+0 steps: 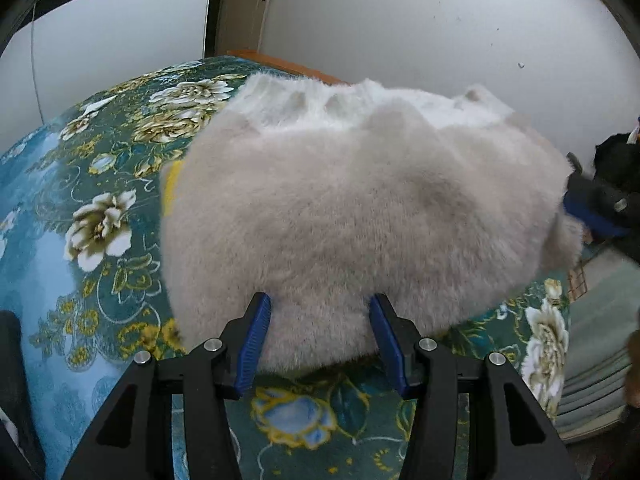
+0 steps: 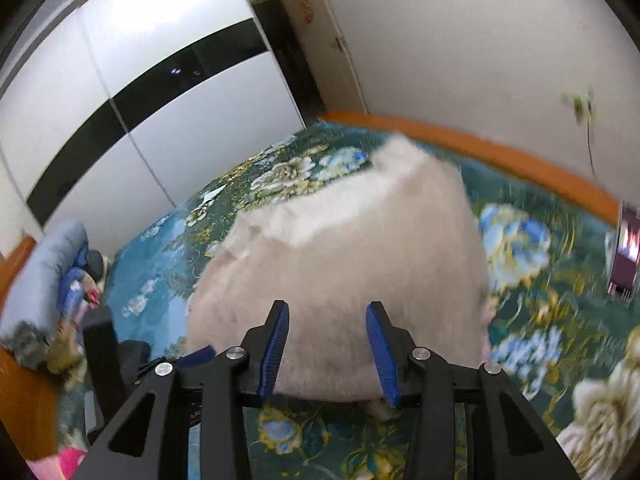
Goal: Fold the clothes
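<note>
A fluffy pale cream garment (image 1: 360,208) lies bunched in a folded heap on the floral bedspread (image 1: 80,240). A yellow bit shows at its left edge. My left gripper (image 1: 320,304) is open, its blue pads on either side of the heap's near edge, nothing held. In the right wrist view the same garment (image 2: 352,256) fills the middle. My right gripper (image 2: 327,312) is open too, its pads flanking the near edge of the heap. The right gripper also shows in the left wrist view (image 1: 592,208), at the garment's right side.
The bed has an orange wooden frame (image 2: 480,144) against a white wall. A wardrobe with white and black panels (image 2: 140,92) stands to the left. A blue pillow (image 2: 52,264) lies at the bed's left end. A shiny can (image 2: 626,256) sits at the right.
</note>
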The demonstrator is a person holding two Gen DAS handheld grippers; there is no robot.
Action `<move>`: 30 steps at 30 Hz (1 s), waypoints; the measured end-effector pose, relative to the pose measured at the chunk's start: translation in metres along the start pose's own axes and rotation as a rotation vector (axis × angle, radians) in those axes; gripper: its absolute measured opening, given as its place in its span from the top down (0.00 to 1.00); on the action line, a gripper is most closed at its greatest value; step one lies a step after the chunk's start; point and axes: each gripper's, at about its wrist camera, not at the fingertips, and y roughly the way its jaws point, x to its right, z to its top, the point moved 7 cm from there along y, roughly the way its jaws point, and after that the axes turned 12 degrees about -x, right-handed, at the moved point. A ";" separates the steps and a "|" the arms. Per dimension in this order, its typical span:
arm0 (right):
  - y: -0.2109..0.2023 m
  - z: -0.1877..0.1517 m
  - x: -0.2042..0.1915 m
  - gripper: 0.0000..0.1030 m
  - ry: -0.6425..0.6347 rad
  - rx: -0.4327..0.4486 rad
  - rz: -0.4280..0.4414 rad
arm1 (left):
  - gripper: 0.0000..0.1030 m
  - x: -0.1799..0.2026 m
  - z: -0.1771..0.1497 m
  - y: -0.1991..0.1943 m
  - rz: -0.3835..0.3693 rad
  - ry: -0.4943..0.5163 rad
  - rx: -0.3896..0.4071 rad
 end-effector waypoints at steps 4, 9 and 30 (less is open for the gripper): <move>0.025 0.005 0.014 0.60 -0.029 -0.085 -0.100 | 0.49 0.002 0.011 0.000 0.017 0.000 0.023; 0.038 0.029 0.040 0.60 0.015 -0.102 -0.124 | 0.49 0.017 0.042 -0.005 0.059 0.054 0.084; 0.035 0.025 0.031 0.58 0.032 -0.121 -0.126 | 0.46 0.014 0.050 -0.009 -0.029 0.016 0.021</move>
